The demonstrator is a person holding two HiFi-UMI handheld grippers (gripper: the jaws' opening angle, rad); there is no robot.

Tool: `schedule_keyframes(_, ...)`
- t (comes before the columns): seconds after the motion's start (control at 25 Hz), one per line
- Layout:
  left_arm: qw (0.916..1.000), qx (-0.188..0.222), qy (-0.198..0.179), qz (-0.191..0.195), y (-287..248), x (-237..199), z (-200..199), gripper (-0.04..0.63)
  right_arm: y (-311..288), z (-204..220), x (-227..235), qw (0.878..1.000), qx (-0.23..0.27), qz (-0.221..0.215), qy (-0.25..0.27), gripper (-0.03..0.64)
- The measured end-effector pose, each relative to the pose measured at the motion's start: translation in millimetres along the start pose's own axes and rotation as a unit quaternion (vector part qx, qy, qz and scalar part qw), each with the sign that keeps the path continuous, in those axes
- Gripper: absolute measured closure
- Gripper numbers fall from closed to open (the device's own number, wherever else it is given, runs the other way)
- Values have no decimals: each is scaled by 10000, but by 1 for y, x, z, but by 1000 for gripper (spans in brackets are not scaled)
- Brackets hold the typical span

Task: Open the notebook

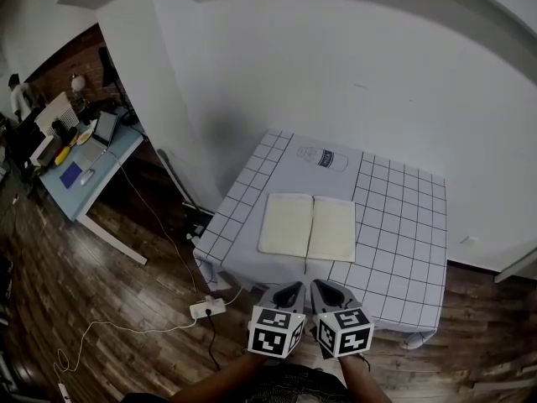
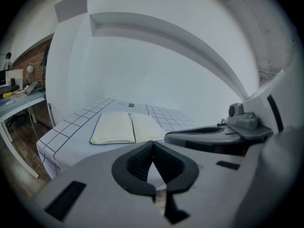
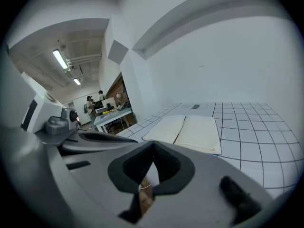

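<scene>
Office or studio workroom, open-plan; white walls with a stretch of brick wall [image 1: 71,57]; dark wood plank floor [image 1: 101,309]; desk [image 1: 113,154] bearing a laptop [image 1: 104,128] and clutter; power strip [image 1: 207,308] with trailing cable; ceiling strip lights [image 3: 60,59]; people [image 3: 89,104] standing near the desk; table [image 1: 403,225] under a gridded cloth.

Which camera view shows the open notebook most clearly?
The head view. It looks down on the notebook, so both pages and all four edges show. The left gripper view and the right gripper view see it from a low angle, so the pages look flattened; in the left one, the right gripper covers a near corner.
</scene>
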State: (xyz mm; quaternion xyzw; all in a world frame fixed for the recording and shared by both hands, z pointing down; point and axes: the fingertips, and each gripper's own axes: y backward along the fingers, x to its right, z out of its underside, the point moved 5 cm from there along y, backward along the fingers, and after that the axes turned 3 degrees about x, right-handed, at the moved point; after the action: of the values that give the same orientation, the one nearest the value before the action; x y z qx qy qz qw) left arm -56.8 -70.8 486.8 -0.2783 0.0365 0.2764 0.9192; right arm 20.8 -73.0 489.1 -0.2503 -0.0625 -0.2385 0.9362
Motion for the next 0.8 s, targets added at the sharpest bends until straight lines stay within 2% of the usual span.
schedule_keyframes(0.32,9998,92,-51,-138,7,15,-1,588,17,-3,4,9998,176,-7,118,604)
schedule_keyframes(0.8,9998,18,-91,-189,11,17,1,588,20,-2,1,9997,215,-69,127,604)
